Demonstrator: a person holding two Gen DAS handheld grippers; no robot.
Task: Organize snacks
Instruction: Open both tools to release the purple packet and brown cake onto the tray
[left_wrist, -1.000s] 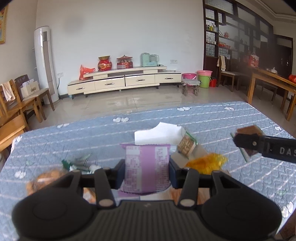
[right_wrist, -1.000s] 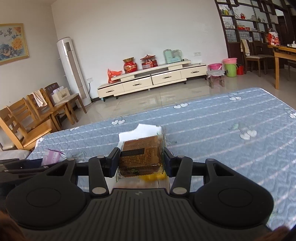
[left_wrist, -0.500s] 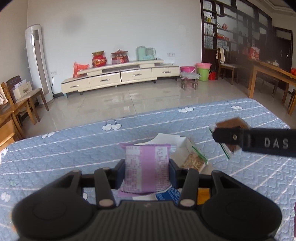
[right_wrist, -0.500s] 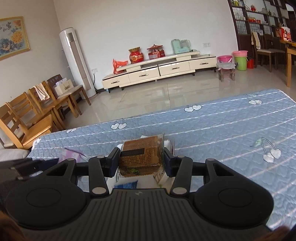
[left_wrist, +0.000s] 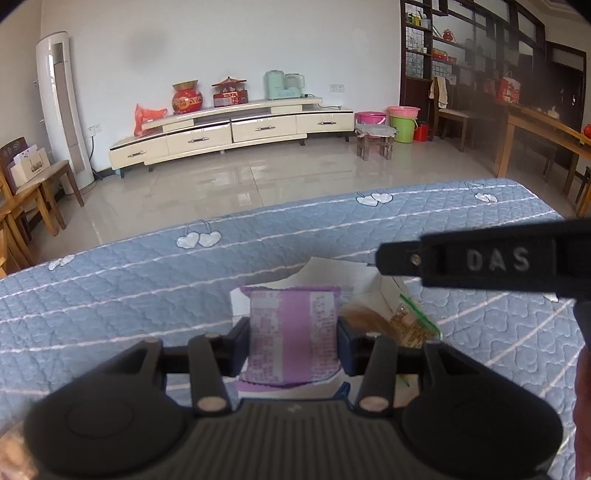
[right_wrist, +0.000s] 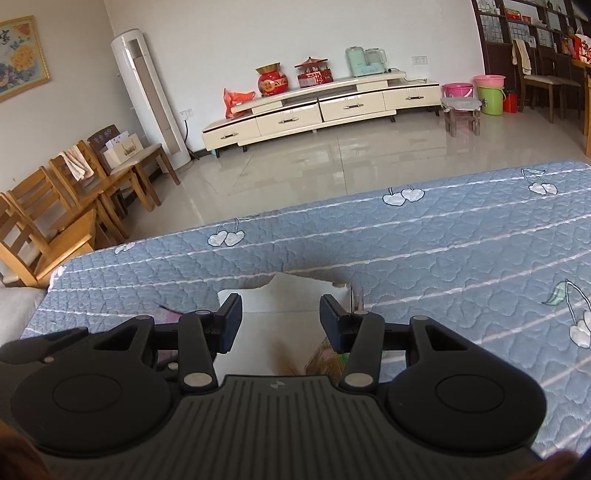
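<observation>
My left gripper is shut on a purple snack packet, held upright above a white open box on the blue quilted table. My right gripper stands open over the same white box, with nothing between its fingers. A brown snack pack shows as a blur below its jaws, inside the box. In the left wrist view that brown pack lies blurred beside a green-edged snack. One finger of the right gripper crosses that view from the right.
The blue quilted cover spreads to the far edge and right. Wooden chairs stand off the table's left end. A low cream cabinet lines the far wall. A loose snack shows blurred at the left view's lower left corner.
Both grippers have moved forward and down over the white box. The brown snack pack has left the right gripper's jaws and dropped toward the box. The left still holds the purple packet.
</observation>
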